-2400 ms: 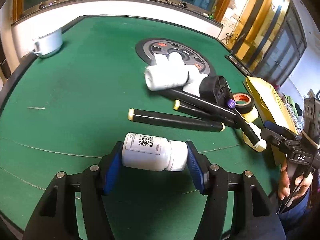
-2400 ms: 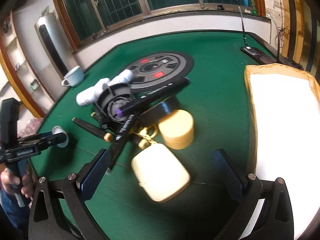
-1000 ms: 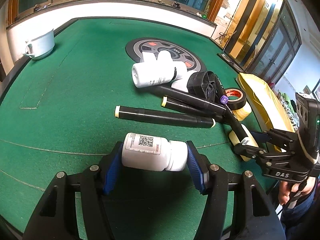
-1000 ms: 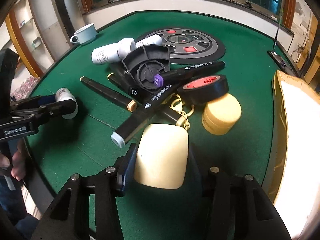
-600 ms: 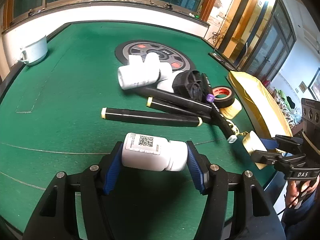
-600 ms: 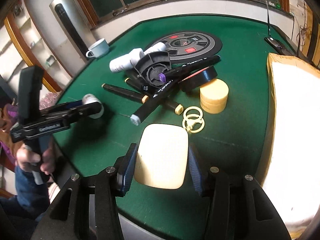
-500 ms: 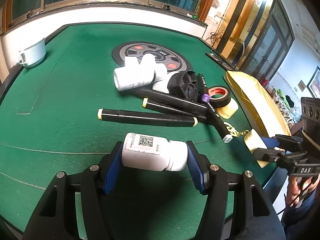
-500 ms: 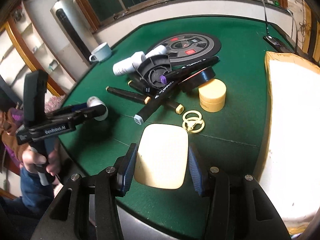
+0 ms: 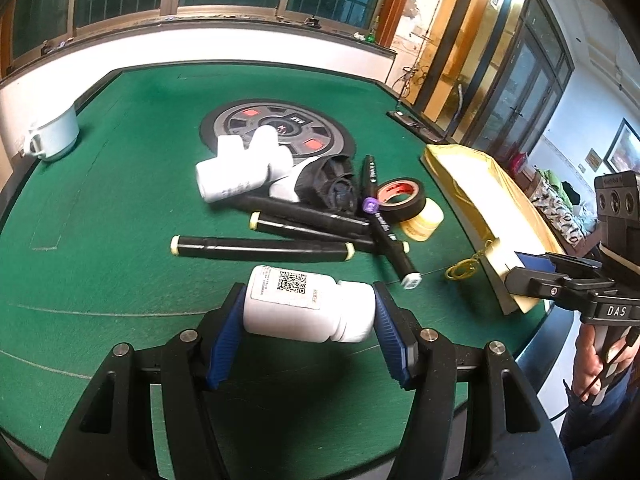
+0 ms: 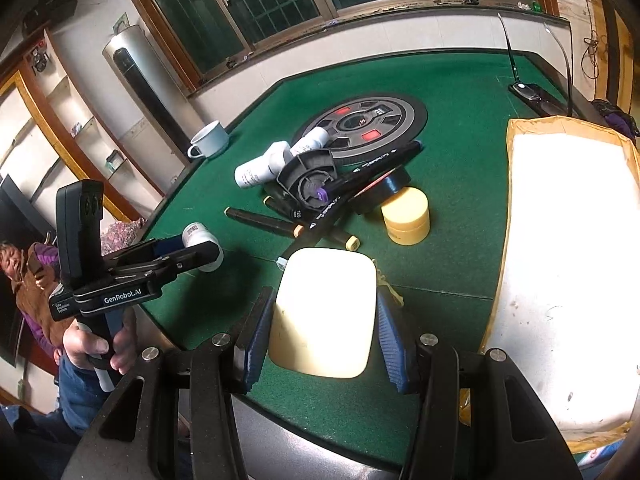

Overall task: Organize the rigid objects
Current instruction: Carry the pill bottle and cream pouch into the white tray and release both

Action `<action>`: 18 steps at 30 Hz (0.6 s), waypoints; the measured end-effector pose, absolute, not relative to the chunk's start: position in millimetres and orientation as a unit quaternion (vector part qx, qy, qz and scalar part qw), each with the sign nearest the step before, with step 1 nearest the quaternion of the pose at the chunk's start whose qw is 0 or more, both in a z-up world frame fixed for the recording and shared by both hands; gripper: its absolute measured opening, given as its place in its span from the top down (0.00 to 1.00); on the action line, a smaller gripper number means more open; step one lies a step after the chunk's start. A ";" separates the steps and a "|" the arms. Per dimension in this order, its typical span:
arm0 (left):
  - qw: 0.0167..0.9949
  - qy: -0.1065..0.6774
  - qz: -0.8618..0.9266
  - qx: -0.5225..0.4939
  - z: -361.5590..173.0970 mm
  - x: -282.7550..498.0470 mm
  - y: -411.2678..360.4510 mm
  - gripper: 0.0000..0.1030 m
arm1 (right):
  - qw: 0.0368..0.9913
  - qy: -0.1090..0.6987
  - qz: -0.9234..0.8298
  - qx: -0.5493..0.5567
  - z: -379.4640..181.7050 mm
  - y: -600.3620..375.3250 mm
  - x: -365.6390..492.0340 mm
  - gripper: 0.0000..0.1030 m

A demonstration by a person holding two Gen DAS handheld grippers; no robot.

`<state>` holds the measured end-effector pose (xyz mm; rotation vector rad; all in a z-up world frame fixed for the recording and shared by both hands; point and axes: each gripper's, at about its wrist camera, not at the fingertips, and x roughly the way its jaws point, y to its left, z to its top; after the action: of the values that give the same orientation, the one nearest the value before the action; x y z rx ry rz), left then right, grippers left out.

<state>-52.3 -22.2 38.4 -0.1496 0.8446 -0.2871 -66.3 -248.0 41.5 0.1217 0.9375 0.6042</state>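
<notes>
Carrying step, by the look of it: left gripper (image 9: 308, 322) clamped on white bottle (image 9: 306, 304), right gripper (image 10: 324, 330) clamped on cream case (image 10: 324, 312), both lifted near the table's (image 10: 460, 268) front edge. Next, presumably: over to open box (image 10: 568, 272) (right of the table's clutter) and release.

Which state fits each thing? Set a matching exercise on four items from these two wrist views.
Things:
1. white pill bottle
2. cream case
3. black tape roll
4. pale mug

States:
A. stands alone near the table's far edge
B. clamped in the right gripper
C. leans on a yellow round tub
D. held sideways in the left gripper

Pairs: 1-D, 2-B, 3-C, 4-A
</notes>
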 end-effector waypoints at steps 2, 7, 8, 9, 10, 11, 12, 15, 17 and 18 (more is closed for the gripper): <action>0.900 0.406 -0.145 -0.067 42.3 -51.2 -28.9 0.42 | 0.848 0.441 0.288 0.057 44.2 -249.1 -67.6 0.57; 0.900 0.400 -0.164 -0.055 53.8 -46.8 -47.3 0.42 | 0.853 0.429 0.289 0.061 52.3 -254.9 -68.1 0.57; 0.900 0.398 -0.167 -0.052 55.6 -46.1 -50.6 0.42 | 0.854 0.428 0.288 0.062 53.8 -256.1 -67.9 0.57; 0.900 0.397 -0.170 -0.050 57.6 -44.9 -53.5 0.42 | 0.855 0.426 0.288 0.063 54.3 -257.9 -66.9 0.57; 0.900 0.396 -0.174 -0.049 59.4 -43.6 -56.9 0.42 | 0.856 0.424 0.288 0.064 56.2 -259.7 -66.4 0.57; 0.900 0.396 -0.178 -0.047 61.3 -42.2 -60.7 0.42 | 0.857 0.422 0.288 0.065 57.8 -261.2 -66.1 0.57; 0.899 0.395 -0.182 -0.045 62.9 -41.2 -64.6 0.42 | 0.859 0.420 0.286 0.066 59.5 -263.0 -66.2 0.57; 0.899 0.393 -0.191 -0.037 67.4 -37.9 -76.5 0.42 | 0.863 0.413 0.283 0.069 64.4 -269.1 -65.3 0.57; 0.898 0.391 -0.197 -0.031 70.7 -35.9 -84.6 0.42 | 0.865 0.410 0.280 0.072 67.4 -274.1 -63.9 0.57; 0.898 0.390 -0.200 -0.029 72.0 -35.3 -87.6 0.42 | 0.866 0.408 0.279 0.074 68.6 -276.6 -63.6 0.57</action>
<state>-35.3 -87.6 72.0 -0.0592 0.8085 -0.4147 -63.6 -276.6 68.6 0.1540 0.8551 0.5834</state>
